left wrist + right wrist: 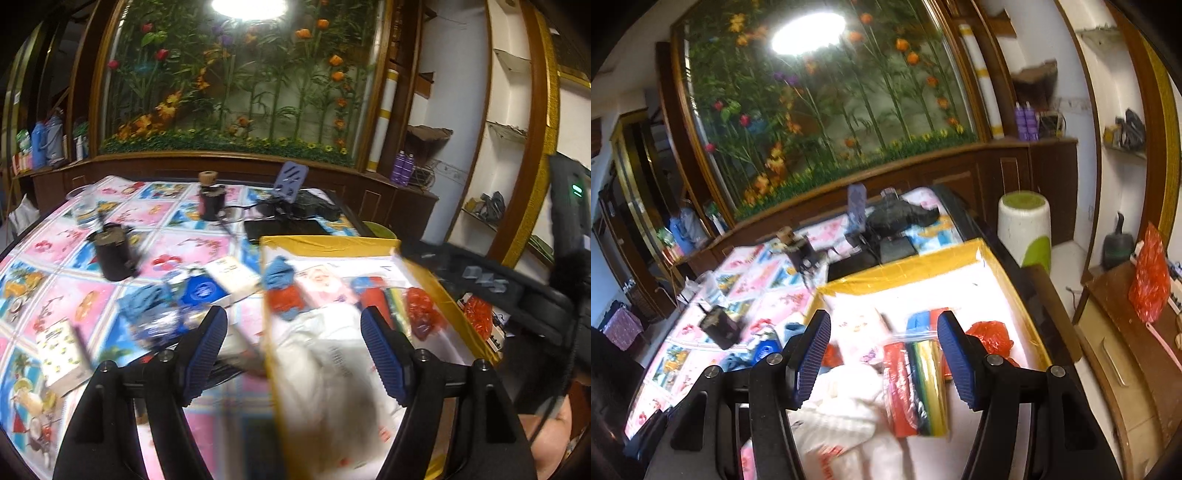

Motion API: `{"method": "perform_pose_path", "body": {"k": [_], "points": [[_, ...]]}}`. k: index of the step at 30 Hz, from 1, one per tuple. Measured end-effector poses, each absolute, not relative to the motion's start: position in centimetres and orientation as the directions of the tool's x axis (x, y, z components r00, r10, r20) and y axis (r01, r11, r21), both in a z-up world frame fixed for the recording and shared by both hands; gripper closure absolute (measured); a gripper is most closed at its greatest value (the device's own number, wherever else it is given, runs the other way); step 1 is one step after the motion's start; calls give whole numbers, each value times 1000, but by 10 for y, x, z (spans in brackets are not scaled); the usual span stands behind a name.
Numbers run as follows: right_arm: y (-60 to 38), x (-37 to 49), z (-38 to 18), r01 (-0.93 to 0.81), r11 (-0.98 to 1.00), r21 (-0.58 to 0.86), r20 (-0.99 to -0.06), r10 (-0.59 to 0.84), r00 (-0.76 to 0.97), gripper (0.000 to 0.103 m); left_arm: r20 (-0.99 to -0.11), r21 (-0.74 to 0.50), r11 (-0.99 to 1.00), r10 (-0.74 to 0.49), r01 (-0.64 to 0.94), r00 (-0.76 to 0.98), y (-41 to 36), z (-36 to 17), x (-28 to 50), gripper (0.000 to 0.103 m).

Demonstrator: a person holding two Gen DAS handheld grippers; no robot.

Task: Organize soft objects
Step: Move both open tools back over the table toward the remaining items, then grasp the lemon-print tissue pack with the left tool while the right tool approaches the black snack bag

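Note:
A cardboard box with yellow-taped rim (328,242) (905,267) sits on the table's right side. Inside lie white plastic bags (325,354) (849,406), a red-and-blue knitted sock (282,288), a crumpled red bag (423,310) (991,334) and a clear zip bag of coloured sheets (918,384). A blue cloth (142,301) lies on the tablecloth left of the box. My left gripper (293,325) is open and empty above the box's left wall. My right gripper (882,332) is open and empty above the box's contents.
The floral tablecloth (74,273) carries two black cups (114,254) (211,201), a glass bowl (83,206), small card boxes (61,350), a blue packet (201,290) and dark electronics (295,210). A white-and-green stool (1025,229) stands right of the table.

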State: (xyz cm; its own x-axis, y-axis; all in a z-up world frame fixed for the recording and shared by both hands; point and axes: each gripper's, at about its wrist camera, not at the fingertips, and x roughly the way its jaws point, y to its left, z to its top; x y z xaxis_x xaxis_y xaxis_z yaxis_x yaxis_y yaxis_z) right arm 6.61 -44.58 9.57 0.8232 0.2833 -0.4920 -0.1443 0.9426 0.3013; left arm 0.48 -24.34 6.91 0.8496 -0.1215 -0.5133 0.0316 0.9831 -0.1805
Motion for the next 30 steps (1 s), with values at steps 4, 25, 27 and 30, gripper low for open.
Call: {"method": "perform_pose_path", "body": {"k": [4,25,27,30], "points": [[-443,41,108,-179,937,301,-454,306,837,35,-585,-170,984,-62,-47,808,-200,69,-8,26],[-352,-12,102,-443,849,288,-463,529,711,31,-806,-385,797,-45,-466,590,-21,9,-5,18],[-353,-12,100,-443,849,287,-469,528,708,31,-816,-369,799,-33,-475,577,-25,8,5,18],[-354,-11,97,-449,844,295,-486,537,690,31,-837,-284,838,21,-466,546,-36,6,22,17]]}}
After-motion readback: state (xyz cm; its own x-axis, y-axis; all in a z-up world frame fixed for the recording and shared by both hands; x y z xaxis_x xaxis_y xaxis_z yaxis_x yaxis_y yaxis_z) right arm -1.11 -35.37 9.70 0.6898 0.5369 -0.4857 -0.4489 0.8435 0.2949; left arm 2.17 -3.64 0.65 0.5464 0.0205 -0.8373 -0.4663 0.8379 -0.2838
